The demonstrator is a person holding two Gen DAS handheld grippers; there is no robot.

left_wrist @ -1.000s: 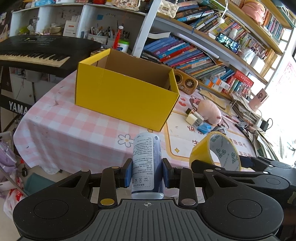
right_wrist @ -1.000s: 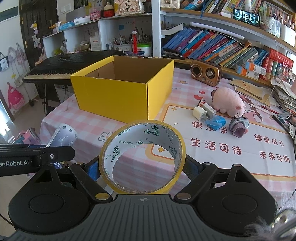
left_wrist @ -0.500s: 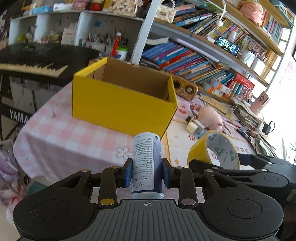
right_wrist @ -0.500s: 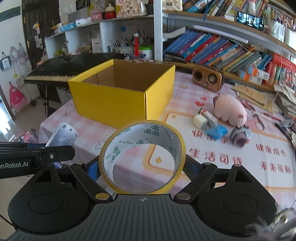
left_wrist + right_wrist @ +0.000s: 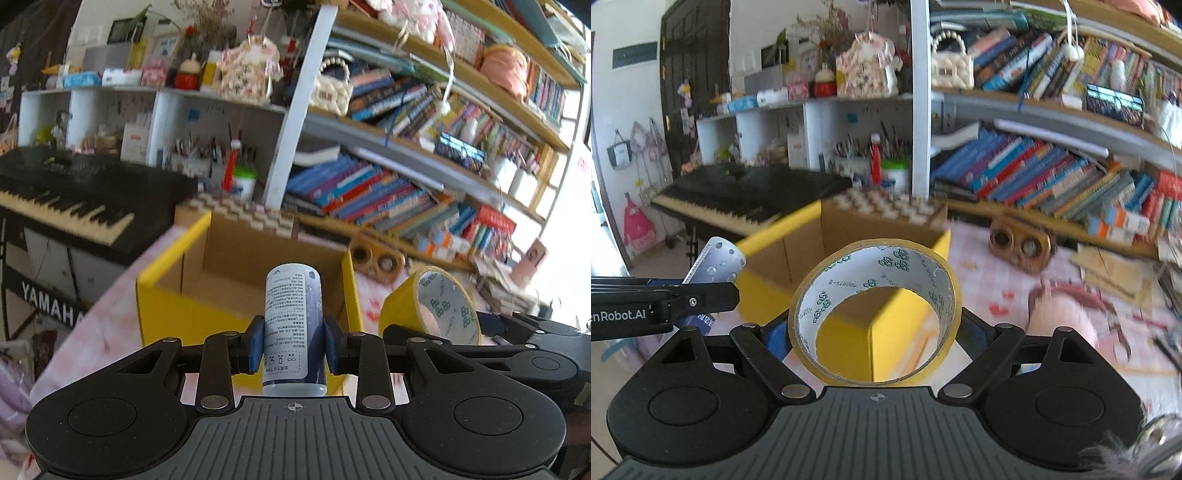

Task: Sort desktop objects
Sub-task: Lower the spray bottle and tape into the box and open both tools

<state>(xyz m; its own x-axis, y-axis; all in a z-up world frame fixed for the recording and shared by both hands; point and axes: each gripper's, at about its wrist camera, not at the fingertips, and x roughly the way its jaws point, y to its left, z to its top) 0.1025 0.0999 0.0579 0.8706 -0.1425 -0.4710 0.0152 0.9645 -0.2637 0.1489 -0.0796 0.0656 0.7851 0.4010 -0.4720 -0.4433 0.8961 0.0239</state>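
On my left gripper (image 5: 294,345) I see the fingers (image 5: 255,345) pinching one small white and blue bottle (image 5: 293,328) from both sides. It stands upright between the blue pads, its printed label toward the camera and its top above the near wall of the yellow box (image 5: 170,310). On my right gripper (image 5: 873,334) the fingers are spread wide and clamp one roll of yellow tape (image 5: 875,314) by its outer rim; the roll's hole faces the camera, and through it I see a corner of the box. From the left view the tape roll sits just to the right of the bottle, both raised in front of the open box. The box is a single one, its top open and brown inside, and I can see nothing lying in the part of it that shows. It stands on the counter (image 5: 979,266) with the pink checked cloth. Farther right on the counter I count one wooden radio (image 5: 1019,243) and one pink plush toy (image 5: 1063,314), blurred. A keyboard (image 5: 62,206) stands to the left of the counter, and bookshelves (image 5: 388,192) fill the back.
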